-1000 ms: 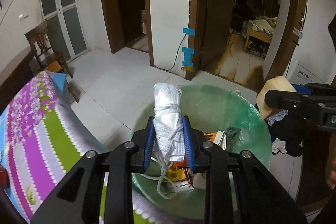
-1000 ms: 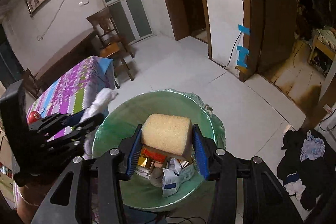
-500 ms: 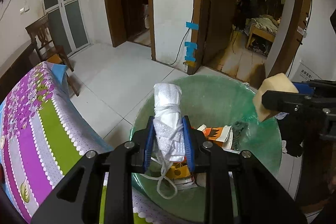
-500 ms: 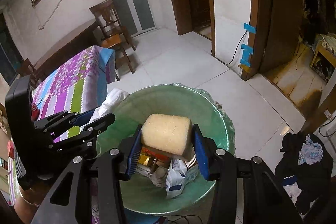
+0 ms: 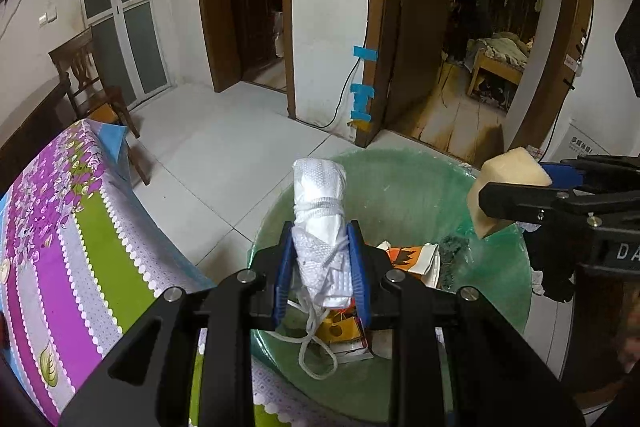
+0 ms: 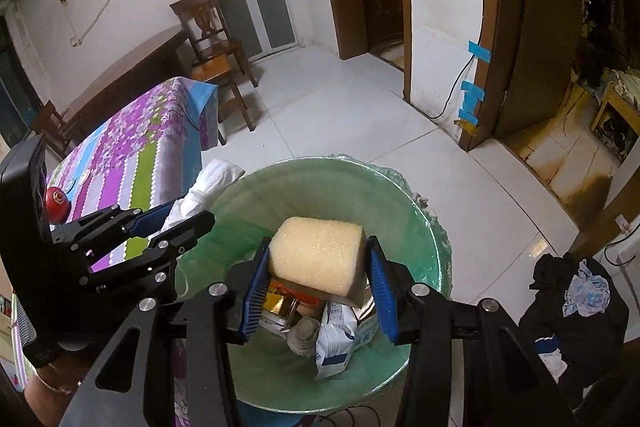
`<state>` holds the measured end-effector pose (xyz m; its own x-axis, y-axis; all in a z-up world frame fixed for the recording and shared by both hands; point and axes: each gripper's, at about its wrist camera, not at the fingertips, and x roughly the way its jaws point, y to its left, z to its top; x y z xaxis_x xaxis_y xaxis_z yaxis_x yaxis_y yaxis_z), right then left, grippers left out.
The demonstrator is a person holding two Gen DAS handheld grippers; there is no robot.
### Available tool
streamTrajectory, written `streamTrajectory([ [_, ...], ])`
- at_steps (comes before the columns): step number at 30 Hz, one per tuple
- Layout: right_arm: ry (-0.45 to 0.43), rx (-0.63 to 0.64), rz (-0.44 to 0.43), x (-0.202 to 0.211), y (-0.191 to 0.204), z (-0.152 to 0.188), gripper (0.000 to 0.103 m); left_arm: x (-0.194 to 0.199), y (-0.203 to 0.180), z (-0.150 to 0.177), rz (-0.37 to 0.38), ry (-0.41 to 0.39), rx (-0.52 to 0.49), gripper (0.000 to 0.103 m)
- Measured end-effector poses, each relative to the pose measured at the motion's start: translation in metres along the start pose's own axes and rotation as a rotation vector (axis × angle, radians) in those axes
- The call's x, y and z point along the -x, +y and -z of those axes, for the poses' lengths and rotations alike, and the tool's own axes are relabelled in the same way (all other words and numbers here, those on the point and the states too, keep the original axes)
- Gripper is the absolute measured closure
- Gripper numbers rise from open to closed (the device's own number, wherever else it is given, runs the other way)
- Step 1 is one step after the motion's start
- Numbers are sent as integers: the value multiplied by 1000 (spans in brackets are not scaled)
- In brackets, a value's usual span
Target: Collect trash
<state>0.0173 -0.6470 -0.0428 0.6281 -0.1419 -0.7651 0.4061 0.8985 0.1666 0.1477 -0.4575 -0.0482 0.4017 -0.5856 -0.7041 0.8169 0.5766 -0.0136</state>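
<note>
Two black grippers hang over a round green-lined trash bin [image 6: 420,227] of paper litter, the left gripper [image 5: 320,267] with jaws clamped on a rolled white cloth bundle [image 5: 320,211], the right gripper [image 6: 318,287] clamped on a yellow foam sponge [image 6: 318,259], beside a purple-and-green striped desk [image 6: 132,163].

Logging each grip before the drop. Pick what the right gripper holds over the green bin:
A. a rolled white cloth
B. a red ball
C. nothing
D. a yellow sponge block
D: the right gripper is shut on the yellow sponge block above the green bin; the left gripper holds the rolled white cloth.
</note>
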Motion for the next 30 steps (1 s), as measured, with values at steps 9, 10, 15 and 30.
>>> streamTrajectory([
  [9,-10,-2,22,-4,-4,3,37,-6,7,-2,-20,46,51,67],
  [10,-9,-3,26,-4,-5,3,37,-6,10,-2,-26,47,63,65],
  [15,-36,15,79,2,-7,10,37,1,14,-5,-28,21,73,64],
  [30,-278,-22,215,78,4,78,7,39,-15,11,-83,-53,-4,51],
])
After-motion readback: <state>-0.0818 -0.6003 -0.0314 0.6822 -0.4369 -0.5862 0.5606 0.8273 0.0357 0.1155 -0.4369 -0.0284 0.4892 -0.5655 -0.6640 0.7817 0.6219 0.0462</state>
